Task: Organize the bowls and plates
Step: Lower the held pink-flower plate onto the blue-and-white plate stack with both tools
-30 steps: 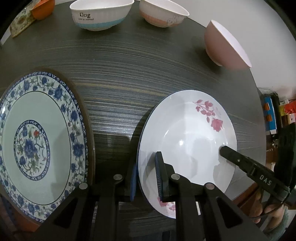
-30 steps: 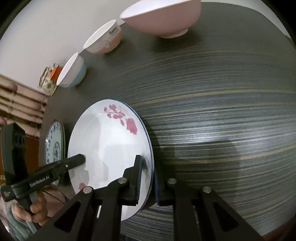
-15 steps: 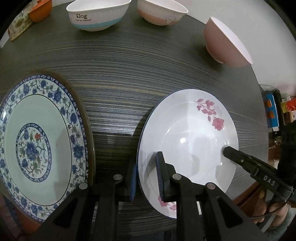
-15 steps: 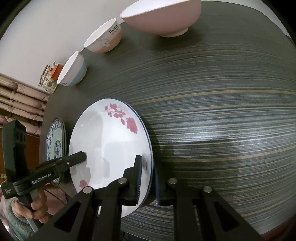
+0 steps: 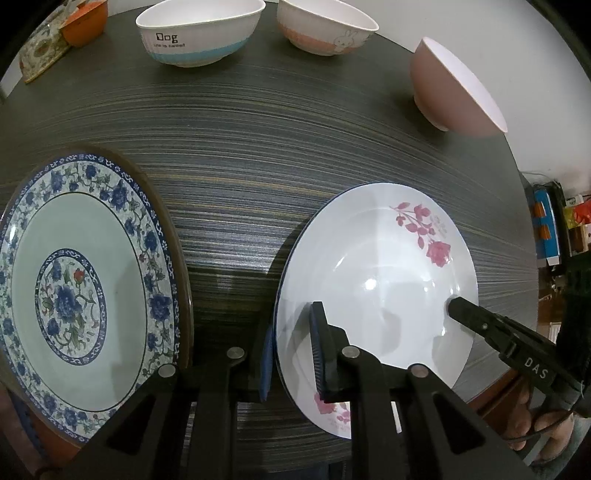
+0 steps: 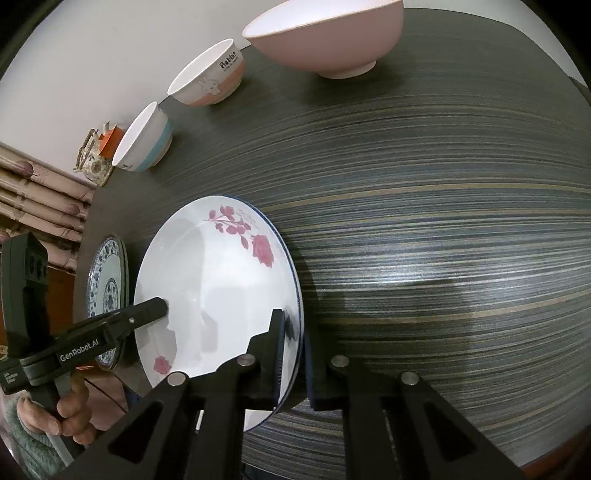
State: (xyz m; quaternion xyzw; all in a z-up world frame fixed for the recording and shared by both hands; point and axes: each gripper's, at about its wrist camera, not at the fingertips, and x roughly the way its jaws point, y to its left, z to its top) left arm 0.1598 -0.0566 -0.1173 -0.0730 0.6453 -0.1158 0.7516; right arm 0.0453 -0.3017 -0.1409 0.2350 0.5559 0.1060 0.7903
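Observation:
A white plate with pink roses is held over the dark table; it also shows in the right wrist view. My left gripper is shut on its near left rim, one pad above and one below. My right gripper is shut on its right rim; its upper finger shows in the left wrist view. A blue floral plate lies at the left, also visible in the right wrist view.
At the back stand a white and blue "Dog" bowl, a white and orange rabbit bowl and a pink bowl. An orange object and a patterned box sit at the far left corner. Table edge runs along the right.
The rose plate has stayed gripped by both grippers. The view has shifted slightly, the bowls sliding a little towards the top and left of the left wrist view.

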